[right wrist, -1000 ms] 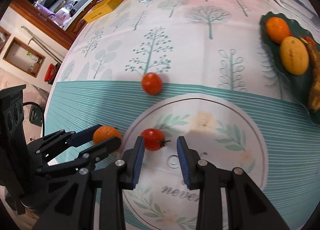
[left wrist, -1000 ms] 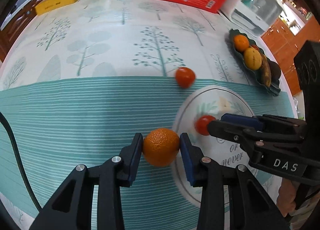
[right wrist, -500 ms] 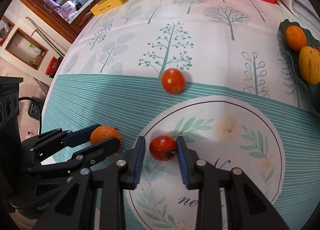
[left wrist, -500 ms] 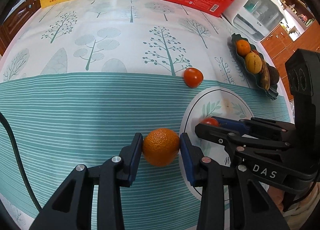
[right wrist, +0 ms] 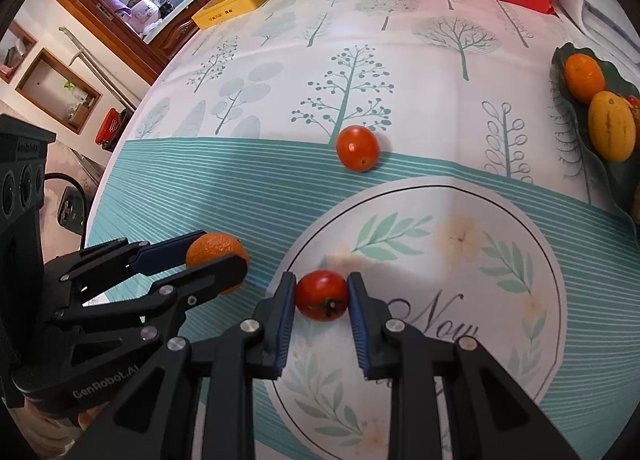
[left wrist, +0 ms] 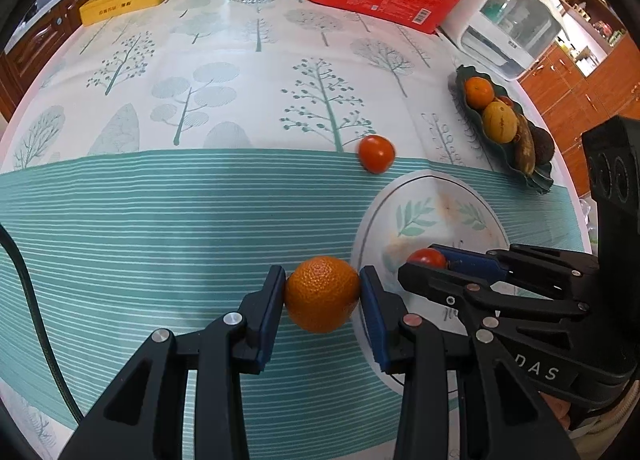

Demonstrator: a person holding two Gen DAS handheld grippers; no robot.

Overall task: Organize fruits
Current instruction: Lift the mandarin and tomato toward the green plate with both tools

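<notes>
So both fruits are in hand right now. The orange (left wrist: pixel 322 294) sits pinched between the blue pads of the left claw (left wrist: pixel 322 296), low over the striped teal part of the cloth on the counter (left wrist: pixel 160 220). Right next to it, the small tomato (right wrist: pixel 322 295) is squeezed between the pads of the right claw (right wrist: pixel 322 296), over the round white leaf-print patch. Neither claw is empty or gaping, each is closed on its own fruit.

A second tomato (right wrist: pixel 357 148) lies loose further out, right where the teal stripes meet the tree print, well apart from both claws. Off at the right edge there's the dark green leaf-shaped dish (left wrist: pixel 538 182) that already holds an orange, a yellow fruit, a banana and something dark.

My read is the grab step is basically done for both hands and the carry is next. I'd guess the dish is the target, so the next move means lifting both fruits clear of the cloth and swinging them right without the two claws bumping, since they're very close together. The dish looks pretty full, so finding a free spot could be fiddly, and round fruit may roll.

Versus a second ago: the right claw's pads stood apart around the tomato, not touching on both sides, and now they've closed onto it. The left one was already clamped on the orange and hasn't changed. The view also shows more of the far counter than before.
</notes>
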